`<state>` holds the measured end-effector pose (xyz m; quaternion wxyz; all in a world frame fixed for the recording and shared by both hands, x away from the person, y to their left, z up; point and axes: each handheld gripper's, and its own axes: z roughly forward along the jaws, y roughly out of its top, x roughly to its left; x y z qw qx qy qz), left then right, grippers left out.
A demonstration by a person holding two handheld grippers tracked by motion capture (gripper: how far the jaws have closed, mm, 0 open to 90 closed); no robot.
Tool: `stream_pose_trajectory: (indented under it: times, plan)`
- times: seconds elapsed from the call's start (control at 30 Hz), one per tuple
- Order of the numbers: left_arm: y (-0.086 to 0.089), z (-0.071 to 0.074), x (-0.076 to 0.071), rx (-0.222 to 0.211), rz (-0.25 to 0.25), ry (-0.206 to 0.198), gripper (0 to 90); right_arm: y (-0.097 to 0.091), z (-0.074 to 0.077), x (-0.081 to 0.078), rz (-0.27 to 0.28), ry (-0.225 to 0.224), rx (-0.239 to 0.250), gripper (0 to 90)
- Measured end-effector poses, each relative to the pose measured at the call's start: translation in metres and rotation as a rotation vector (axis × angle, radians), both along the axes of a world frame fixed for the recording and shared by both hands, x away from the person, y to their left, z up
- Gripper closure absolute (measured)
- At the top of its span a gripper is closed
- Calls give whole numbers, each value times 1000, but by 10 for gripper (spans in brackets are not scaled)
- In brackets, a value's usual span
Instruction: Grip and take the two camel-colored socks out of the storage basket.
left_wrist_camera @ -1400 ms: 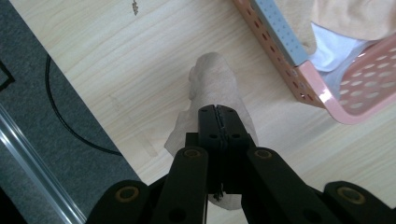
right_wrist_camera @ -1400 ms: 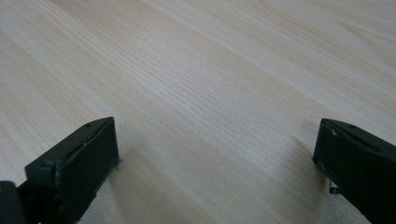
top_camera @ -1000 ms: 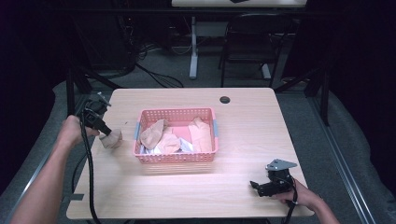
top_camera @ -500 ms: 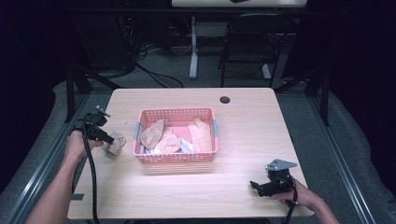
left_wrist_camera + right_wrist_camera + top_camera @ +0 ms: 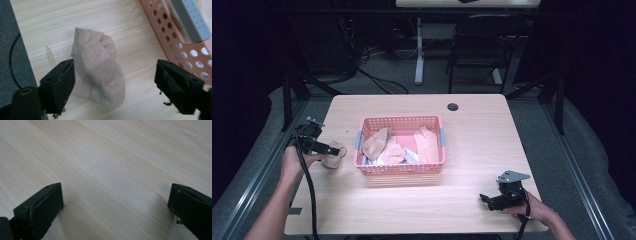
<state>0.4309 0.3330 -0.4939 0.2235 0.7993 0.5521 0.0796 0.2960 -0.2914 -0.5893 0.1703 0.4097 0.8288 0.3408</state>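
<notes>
Pink basket (image 5: 400,168) holding beige socks (image 5: 376,143), one sock (image 5: 100,72) lying outside

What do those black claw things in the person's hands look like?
Each gripper, left and right, is black with two chunky, blocky jaws. A thick black cable trails from the left one. The right one carries a grey three-cornered plate on top. The forearms are bare, with no sleeves.

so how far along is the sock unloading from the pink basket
Done: one beige sock lies on the table left of the pink basket. In hand: the left gripper has just been opening, the sock between its jaws but touching one at most, so it looks released. Left: several more pieces sit in the basket; the right gripper rests open over bare wood.
</notes>
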Motion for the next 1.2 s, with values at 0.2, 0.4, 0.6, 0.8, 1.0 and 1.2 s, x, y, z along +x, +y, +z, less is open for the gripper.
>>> stream_pose_trajectory:
  times: [0.2,0.4,0.6,0.8,1.0,1.2]
  plan:
    - [-1,10,-14,12,-14,-58,28,0,0,0,0,0,1,0]
    - [-1,20,-32,-9,5,-141,3,0,0,0,0,0,0,0]
    - [-4,30,-51,-30,-8,-229,0,0,0,0,0,0,0,0]
    - [-12,38,-65,-53,-26,-301,1,0,0,0,0,-2,-2,0]
    - [-31,47,-66,-56,-77,-331,1,0,0,0,0,-1,-1,0]
    - [-58,54,-54,-35,-173,-311,1,0,0,0,0,-1,-1,0]
